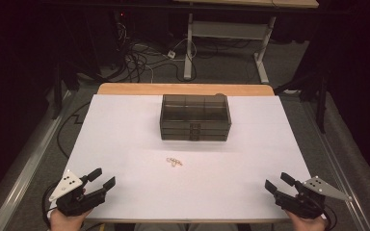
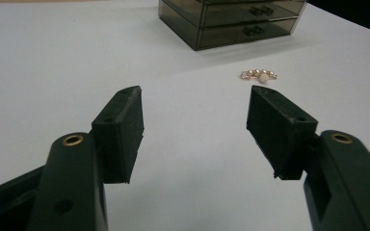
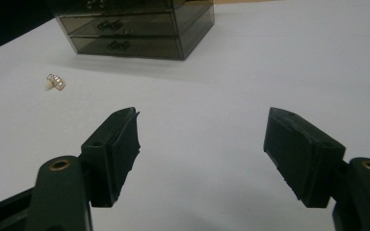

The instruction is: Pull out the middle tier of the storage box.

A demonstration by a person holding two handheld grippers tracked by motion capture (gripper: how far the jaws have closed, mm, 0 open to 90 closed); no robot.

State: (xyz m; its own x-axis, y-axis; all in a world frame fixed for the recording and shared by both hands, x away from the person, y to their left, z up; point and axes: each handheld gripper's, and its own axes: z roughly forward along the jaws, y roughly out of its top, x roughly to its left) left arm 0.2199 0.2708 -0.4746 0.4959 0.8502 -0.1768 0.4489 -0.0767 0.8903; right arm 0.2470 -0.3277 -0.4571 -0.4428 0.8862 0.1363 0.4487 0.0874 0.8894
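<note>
1. White rectangular surface with a wooden edge along its far side; a dark floor with cables lies beyond it.
2. Smoke-grey translucent plastic drawer box, standing at the far centre of the surface. Its top tray is split into compartments, and two shallow drawers with dark handles face the near side.
3. Small gold-coloured piece of jewellery set with pale pearl-like beads, lying flat on the surface just near of the drawer box, roughly midway between left and right, and apart from the box. In the left gripper view it lies beyond the tip of the right-hand finger, touching nothing.
4. Left black two-jaw gripper, held at the near left corner of the surface and angled toward the centre. Its fingers stand wide apart with only bare surface between them.
5. Right black two-jaw gripper, held at the near right corner, angled inward. Its fingers are likewise spread wide and hold nothing.
</note>
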